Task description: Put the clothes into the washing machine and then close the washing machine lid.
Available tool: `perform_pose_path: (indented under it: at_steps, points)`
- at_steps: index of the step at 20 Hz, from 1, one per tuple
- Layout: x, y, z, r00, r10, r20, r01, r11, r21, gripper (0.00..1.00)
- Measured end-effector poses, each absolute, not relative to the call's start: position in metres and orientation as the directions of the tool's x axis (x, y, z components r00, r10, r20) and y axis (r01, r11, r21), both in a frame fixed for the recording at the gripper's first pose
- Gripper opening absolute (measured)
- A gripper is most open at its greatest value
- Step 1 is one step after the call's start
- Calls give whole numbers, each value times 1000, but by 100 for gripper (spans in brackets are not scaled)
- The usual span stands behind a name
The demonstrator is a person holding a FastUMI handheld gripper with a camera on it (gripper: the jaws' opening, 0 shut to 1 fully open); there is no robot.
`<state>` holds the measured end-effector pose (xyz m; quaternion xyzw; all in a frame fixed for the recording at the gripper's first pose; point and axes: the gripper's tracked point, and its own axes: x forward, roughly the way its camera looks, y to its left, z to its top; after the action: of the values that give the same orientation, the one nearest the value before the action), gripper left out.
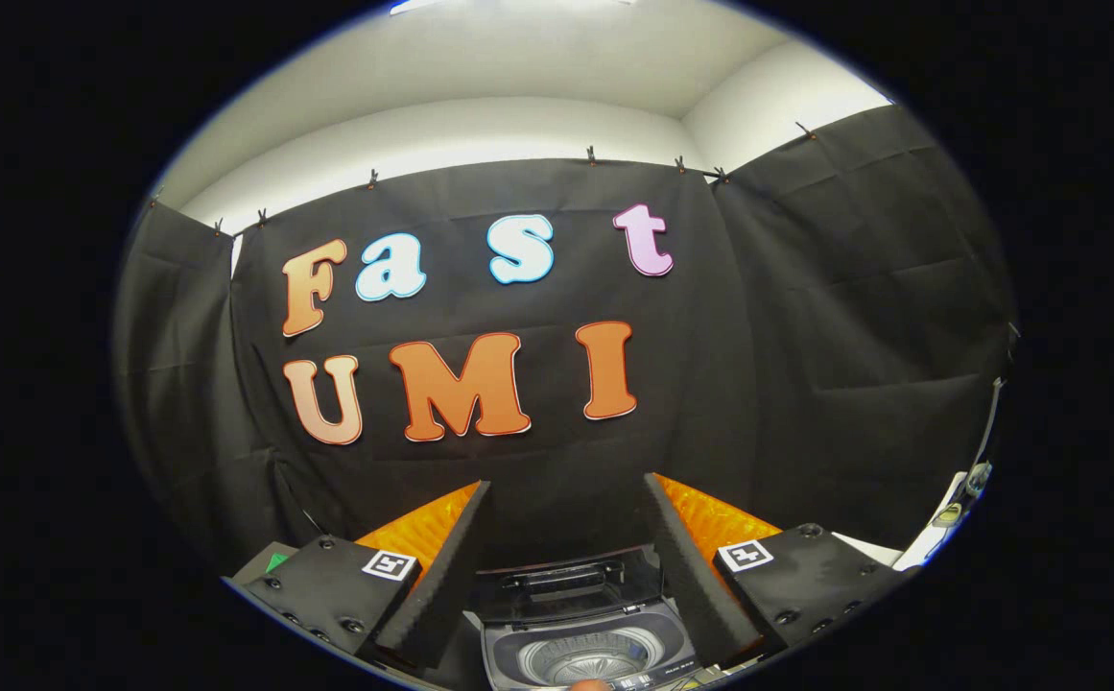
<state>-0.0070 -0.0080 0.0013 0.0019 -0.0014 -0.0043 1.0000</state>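
The black two-finger gripper with orange ribbed backing is spread wide and holds nothing. Between its fingers, toward six o'clock, sits the small grey top-loading washing machine, its clear smoky lid raised at twelve o'clock behind the open ribbed drum.

I'm working in a recording booth set up indoors, not a real laundry room. Black cloth hangs as the booth's walls on three sides, pinned along its top edge with small clips, and above it I can see the plain white wall and ceiling of an ordinary room. Low down, between the spread jaws of my gripper, sits a small top-loading washing machine with its lid raised and the drum showing. That household prop inside a draped enclosure marks it as a staged data-collection space.
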Motion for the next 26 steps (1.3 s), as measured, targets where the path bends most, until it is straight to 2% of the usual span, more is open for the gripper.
perform_pose_path:
  at_steps: [13, 26]
  points:
    - [-8, -10, -2, 1000, -21, -6, 21, 1000, 2, 98]
    - [20, 52, -39, 993, 77, -85, -79, 997, -20, 98]
